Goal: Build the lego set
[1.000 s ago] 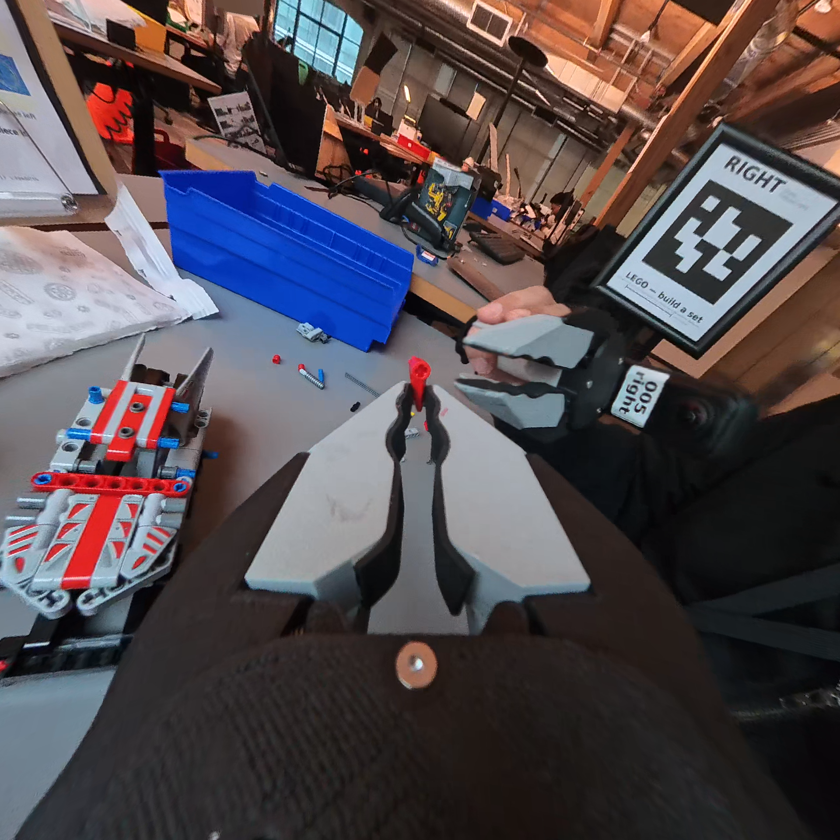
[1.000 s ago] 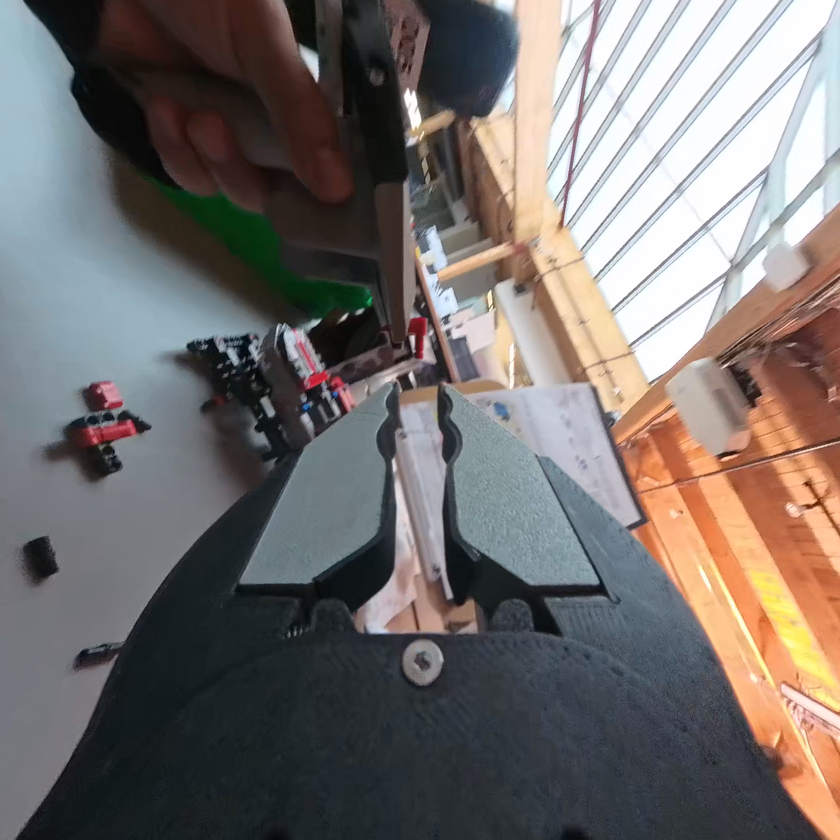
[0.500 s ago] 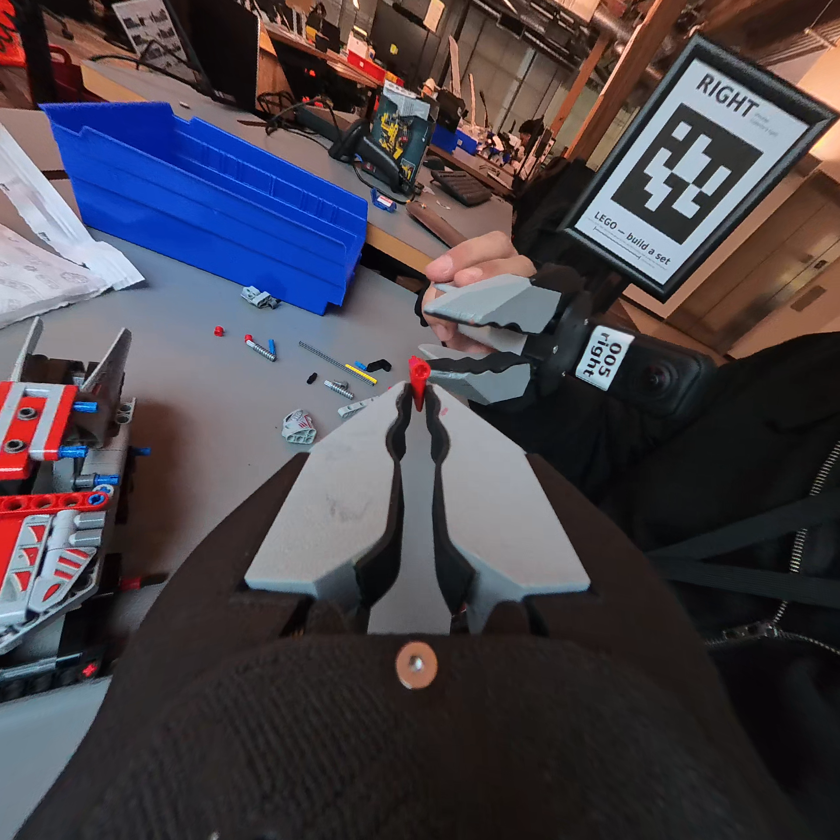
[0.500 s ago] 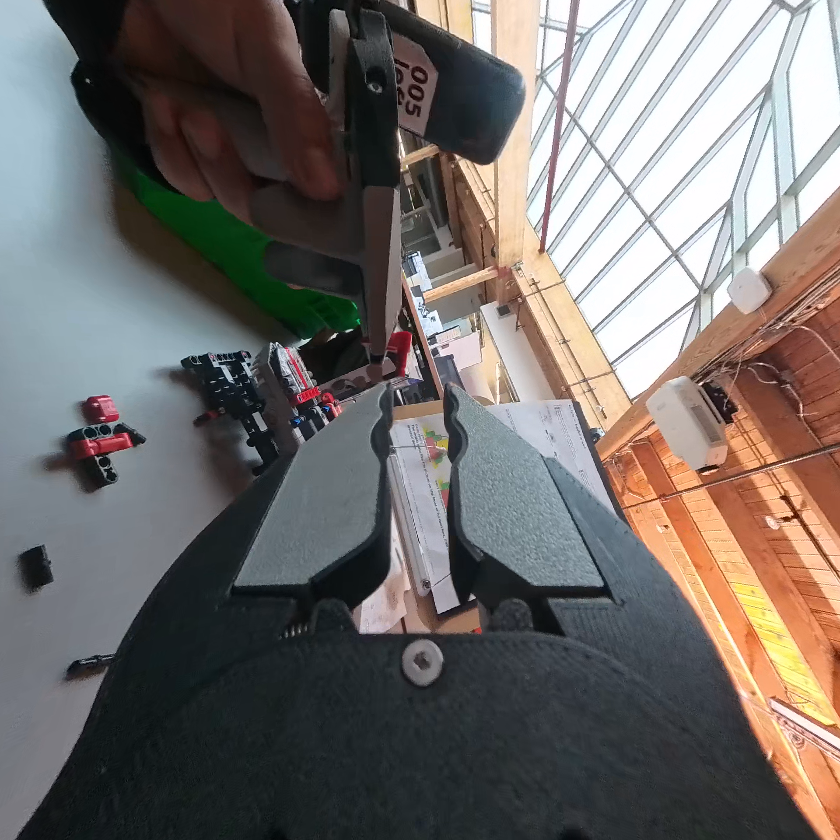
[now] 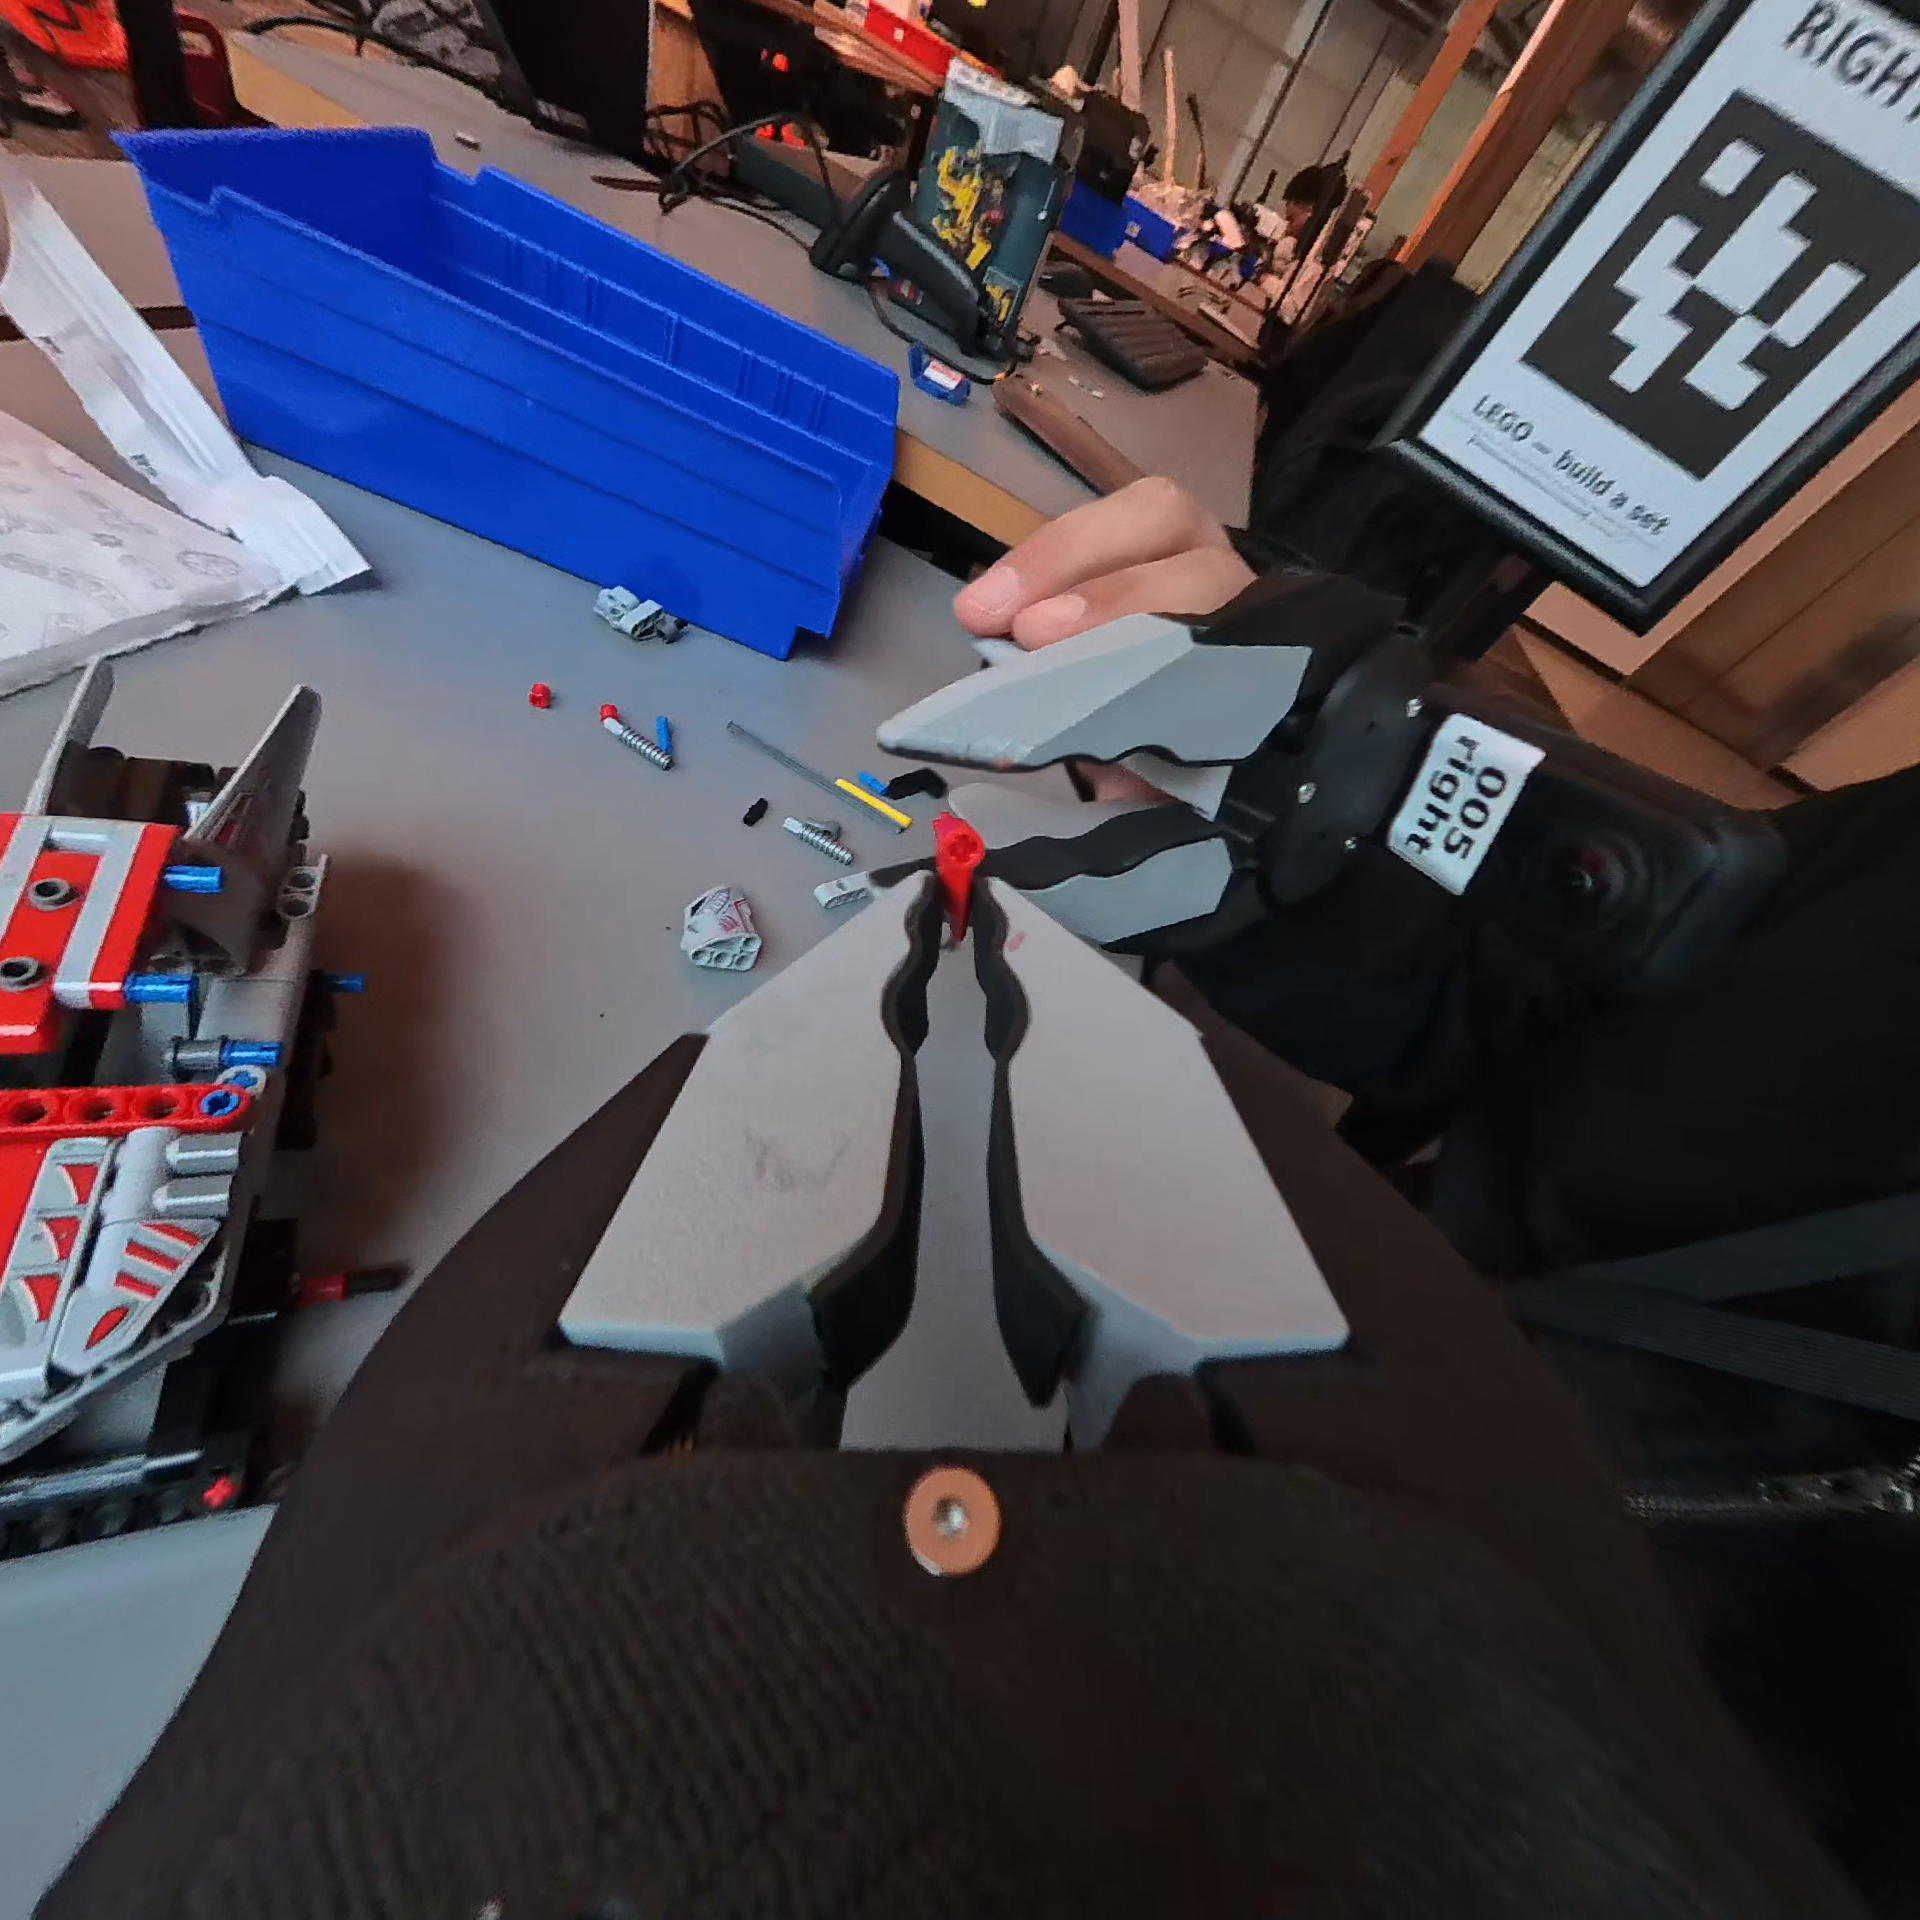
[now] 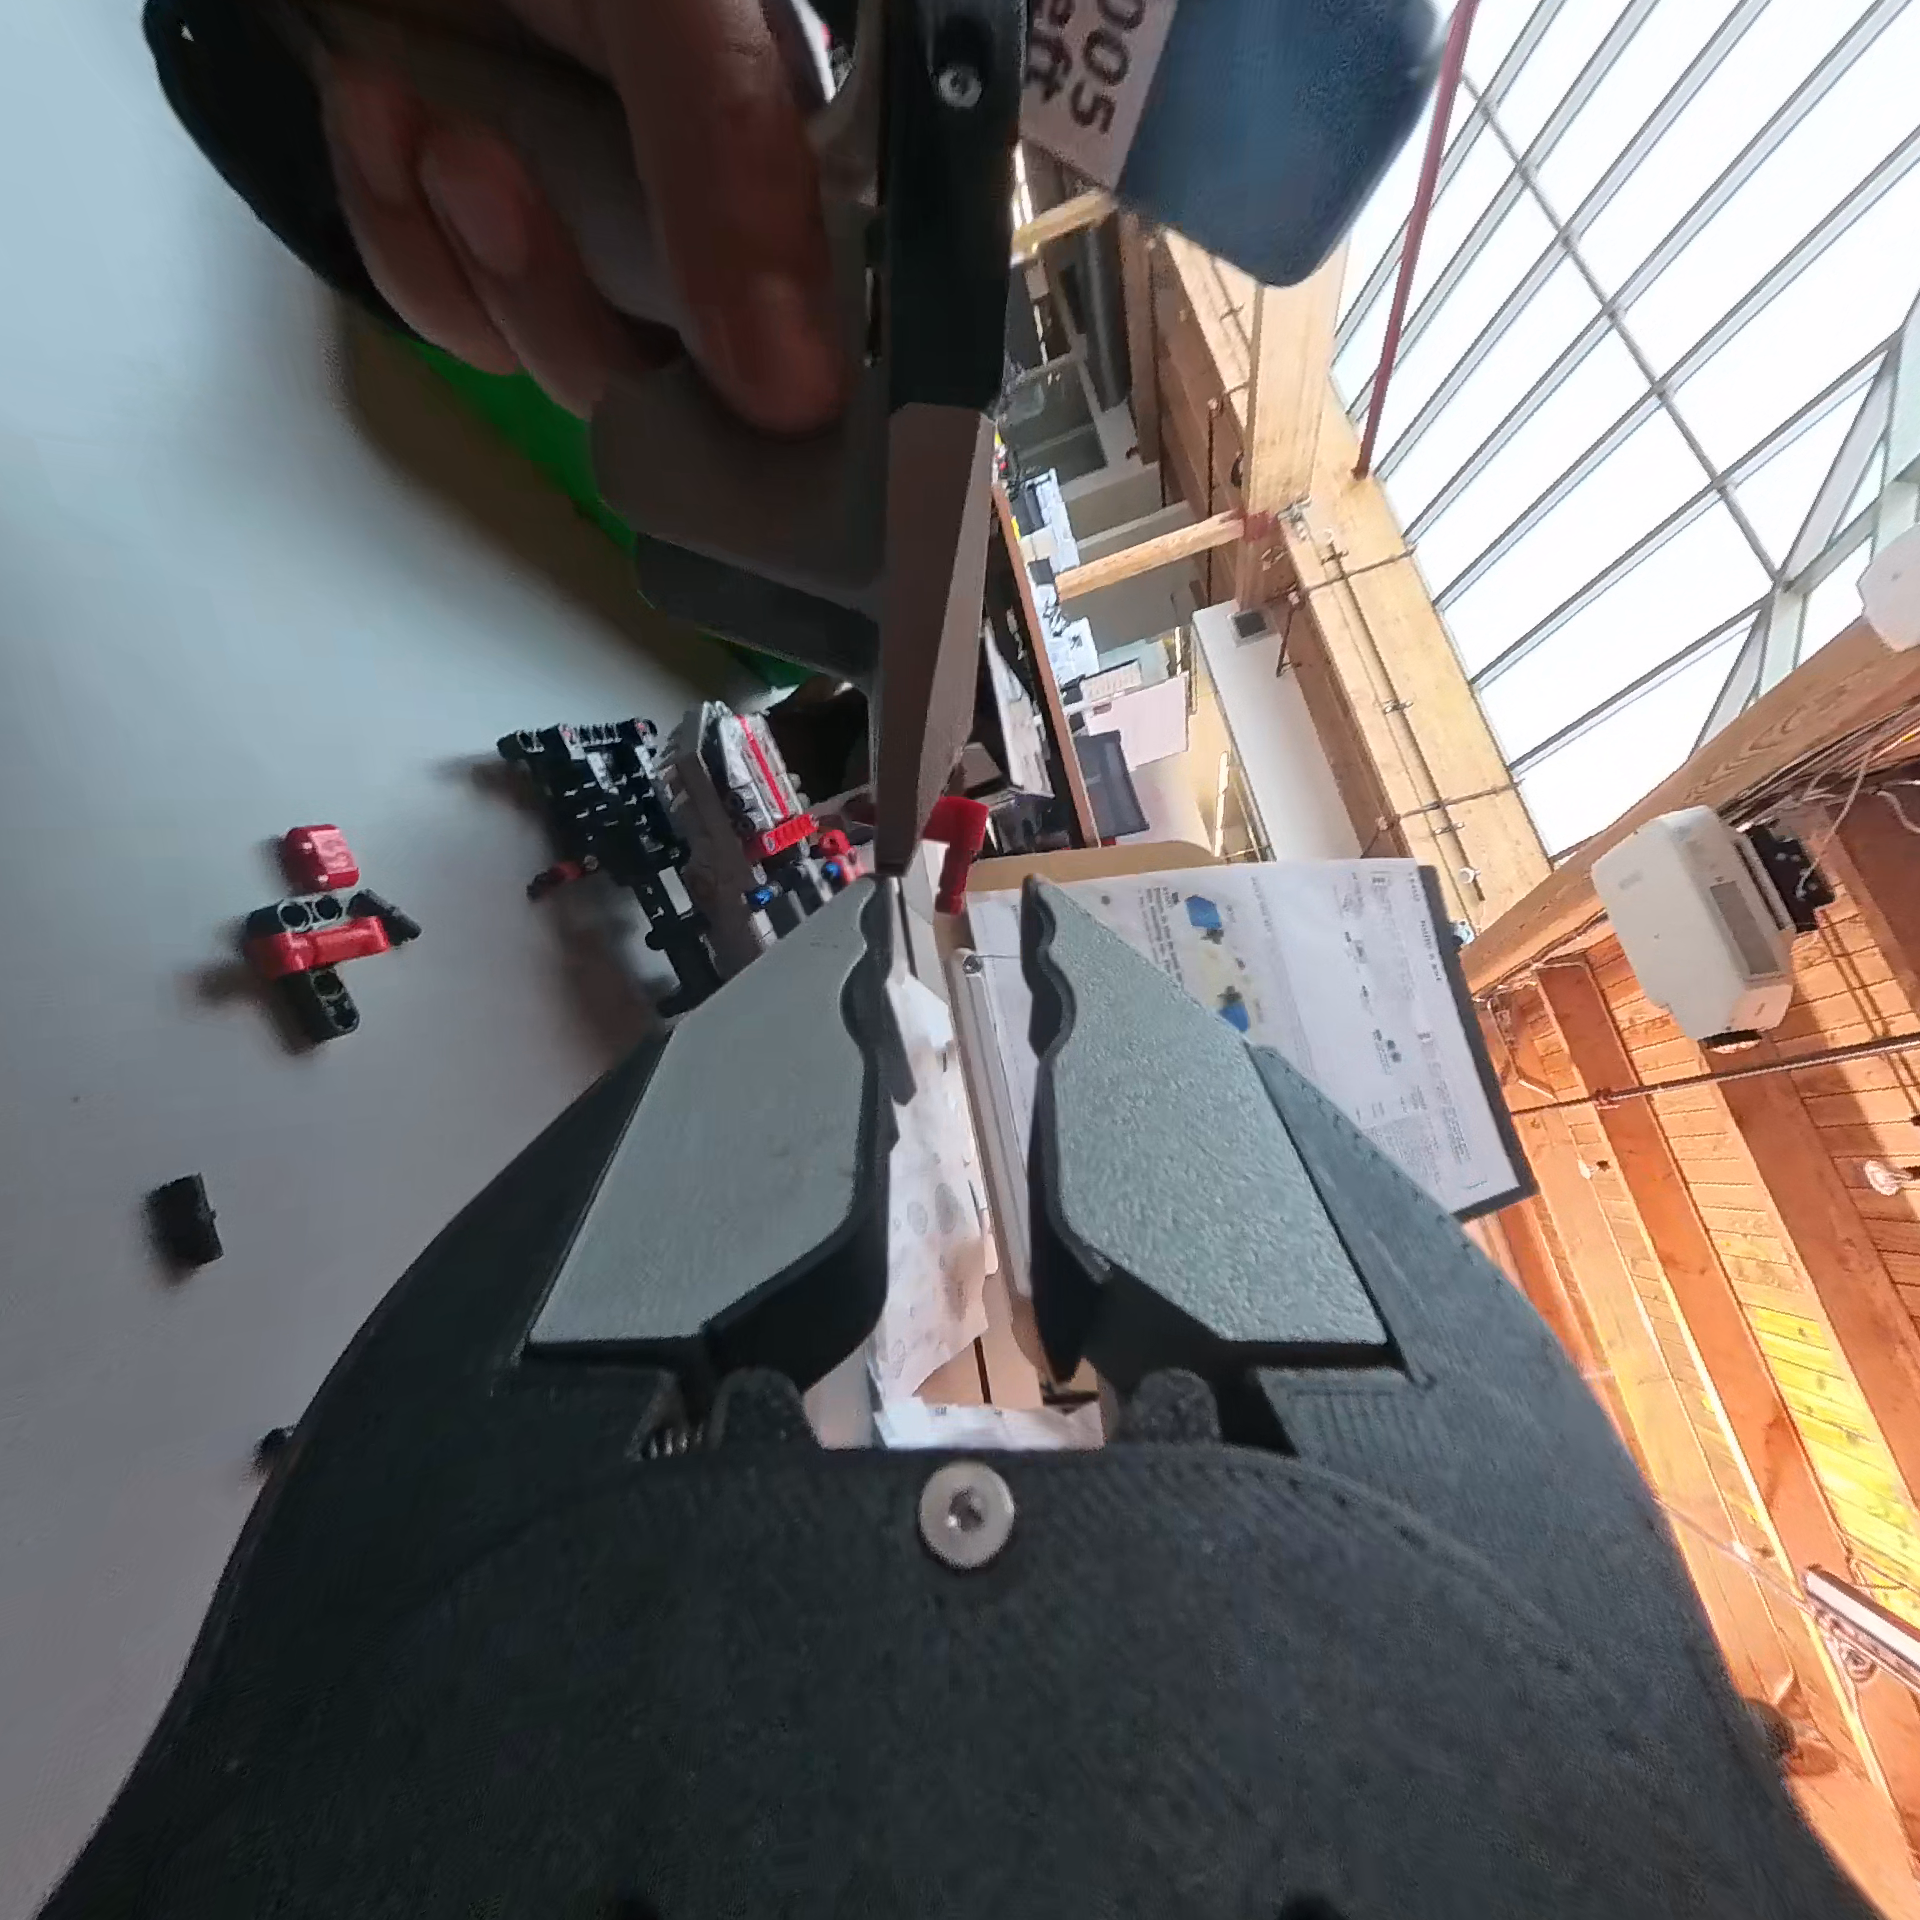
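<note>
Currently I am pinching a red pin (image 5: 954,864) in the left gripper (image 5: 951,914), frame centre; right gripper (image 6: 951,899), fingers spread, is closing in. Next: transfer, then fit to model (image 5: 114,1049), left edge.

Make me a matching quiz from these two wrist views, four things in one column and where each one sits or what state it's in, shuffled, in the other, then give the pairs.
Things:
1. small red Lego piece
2. blue bin
3. half-built Lego model
4. right gripper

States or places:
A. open, holding nothing
B. on the table at the left edge of the left wrist view
C. pinched at the tips of the left gripper
D. at the table's far side

Pairs: 1-C, 2-D, 3-B, 4-A
</note>
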A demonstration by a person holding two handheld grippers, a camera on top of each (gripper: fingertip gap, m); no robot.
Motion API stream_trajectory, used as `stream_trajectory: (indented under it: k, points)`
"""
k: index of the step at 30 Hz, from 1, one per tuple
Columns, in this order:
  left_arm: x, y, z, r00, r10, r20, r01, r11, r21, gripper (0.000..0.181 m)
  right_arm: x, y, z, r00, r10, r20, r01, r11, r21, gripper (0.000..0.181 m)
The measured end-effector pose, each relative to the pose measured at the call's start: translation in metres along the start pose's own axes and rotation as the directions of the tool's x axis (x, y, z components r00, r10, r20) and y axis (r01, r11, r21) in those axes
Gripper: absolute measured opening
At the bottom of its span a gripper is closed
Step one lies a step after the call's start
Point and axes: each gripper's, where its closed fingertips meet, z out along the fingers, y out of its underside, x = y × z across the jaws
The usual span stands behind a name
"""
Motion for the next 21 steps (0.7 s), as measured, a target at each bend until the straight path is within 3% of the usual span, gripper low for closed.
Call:
stream_trajectory:
  k: [9, 17, 19, 21]
  points:
    - [-0.022, 0.016, 0.006, 0.996, -0.02, 0.09, 0.025, 0.998, -0.058, 0.003, -0.018, 0.014, 0.011, 0.998, -0.025, 0.063, 0.031, 0.994, -0.104, 0.001]
    - [-0.033, 0.025, 0.009, 0.994, -0.042, 0.103, 0.049, 0.997, -0.067, 0.004, -0.027, 0.02, 0.017, 0.996, -0.056, 0.063, 0.064, 0.989, -0.135, 0.0]
    - [-0.031, 0.017, 0.006, 0.995, -0.008, 0.099, 0.01, 1.0, -0.018, 0.003, -0.021, 0.019, 0.016, 0.999, -0.028, 0.021, 0.03, 0.992, -0.12, 0.0]
    - [-0.033, 0.014, 0.006, 0.974, 0.11, 0.197, -0.108, 0.994, -0.025, 0.003, -0.018, 0.022, 0.017, 0.998, 0.06, 0.006, -0.059, 0.991, -0.117, 0.0]
